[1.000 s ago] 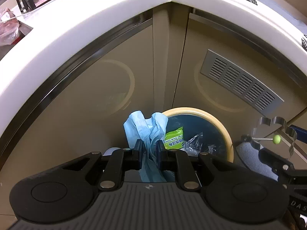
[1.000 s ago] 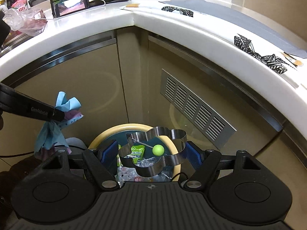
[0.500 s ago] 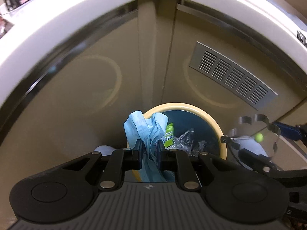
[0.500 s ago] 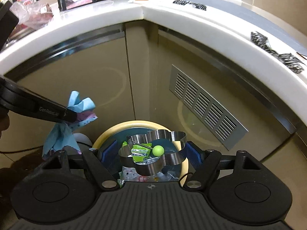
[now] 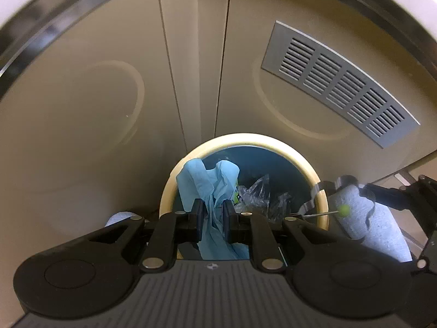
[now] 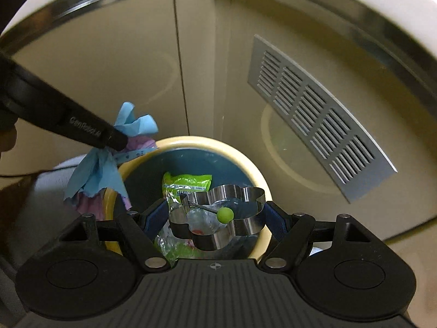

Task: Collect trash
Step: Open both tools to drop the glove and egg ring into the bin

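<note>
A round bin with a cream rim [image 5: 308,169] [image 6: 245,161] and a dark blue inside stands on the floor in the cabinet corner. My left gripper [image 5: 213,213] is shut on a crumpled blue paper wad [image 5: 207,183] [image 6: 95,169] that hangs over the bin's near-left rim. My right gripper [image 6: 217,216] is shut on a flower-shaped metal ring mould [image 6: 240,224] [image 5: 341,188] with a green-headed pin [image 6: 225,214] across it, held above the bin's opening. A green wrapper [image 6: 188,183] and clear plastic [image 5: 256,194] lie inside the bin.
Beige cabinet doors meet in a corner behind the bin, with a metal vent grille [image 5: 338,82] [image 6: 314,117] on the right door. The white counter edge [image 6: 382,19] overhangs above. A grey cloth-like shape [image 5: 374,224] sits right of the bin.
Both grippers have come down closer to the bin, which now looks larger. The countertop has slid out of the top of both views. Both grips are unchanged.
</note>
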`<action>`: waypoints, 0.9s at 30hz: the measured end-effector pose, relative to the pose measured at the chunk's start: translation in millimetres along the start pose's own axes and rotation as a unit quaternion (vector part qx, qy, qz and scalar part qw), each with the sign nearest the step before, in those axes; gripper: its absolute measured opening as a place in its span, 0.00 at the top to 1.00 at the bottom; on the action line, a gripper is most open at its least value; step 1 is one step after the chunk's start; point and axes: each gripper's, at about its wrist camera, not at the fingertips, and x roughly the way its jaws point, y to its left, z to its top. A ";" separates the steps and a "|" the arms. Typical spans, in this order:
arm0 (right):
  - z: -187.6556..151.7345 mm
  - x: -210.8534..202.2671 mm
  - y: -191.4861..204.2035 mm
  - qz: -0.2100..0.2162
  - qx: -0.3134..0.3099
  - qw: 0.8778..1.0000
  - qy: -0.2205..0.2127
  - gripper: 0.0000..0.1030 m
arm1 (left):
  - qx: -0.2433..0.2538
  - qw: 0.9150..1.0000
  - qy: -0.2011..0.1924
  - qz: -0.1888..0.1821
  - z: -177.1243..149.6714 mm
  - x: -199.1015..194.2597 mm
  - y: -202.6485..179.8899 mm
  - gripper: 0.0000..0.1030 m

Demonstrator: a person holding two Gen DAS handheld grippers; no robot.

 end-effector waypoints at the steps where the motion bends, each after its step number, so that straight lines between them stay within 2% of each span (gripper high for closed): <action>1: 1.4 4.0 -0.3 0.002 -0.003 1.000 0.003 0.24 | 0.001 1.000 0.003 0.000 1.0 3.1 -0.3 0.85; 13: 8.7 29.1 9.6 0.026 -0.017 0.999 0.032 0.24 | 0.014 1.000 0.026 -0.003 12.2 29.3 -4.7 0.85; 16: 8.0 41.8 8.3 0.033 -0.020 0.999 0.038 0.22 | 0.029 0.999 0.019 0.000 14.7 33.3 -10.8 0.79; 17: 7.5 45.1 7.0 0.038 -0.021 0.998 0.045 0.16 | 0.038 0.999 0.011 0.004 14.2 32.7 -13.4 0.63; 18: 6.6 47.1 5.2 0.040 -0.018 0.998 0.053 0.13 | 0.047 0.999 0.008 0.007 14.7 33.5 -15.3 0.25; 19: 5.9 47.9 3.7 0.042 -0.014 0.997 0.056 0.10 | 0.052 0.999 0.007 0.012 15.5 34.2 -16.3 0.08; 20: 3.3 45.7 1.3 0.042 -0.011 0.998 0.056 0.10 | 0.053 0.998 -0.004 0.016 14.7 32.0 -15.9 0.01; 22: 1.3 41.0 -0.8 0.030 -0.009 0.998 0.051 0.07 | 0.054 0.998 -0.018 0.017 12.5 26.5 -14.2 0.00; 27: -3.0 23.0 -3.6 0.000 -0.012 0.999 0.030 0.06 | 0.047 0.999 0.003 0.020 5.5 22.2 -7.1 0.00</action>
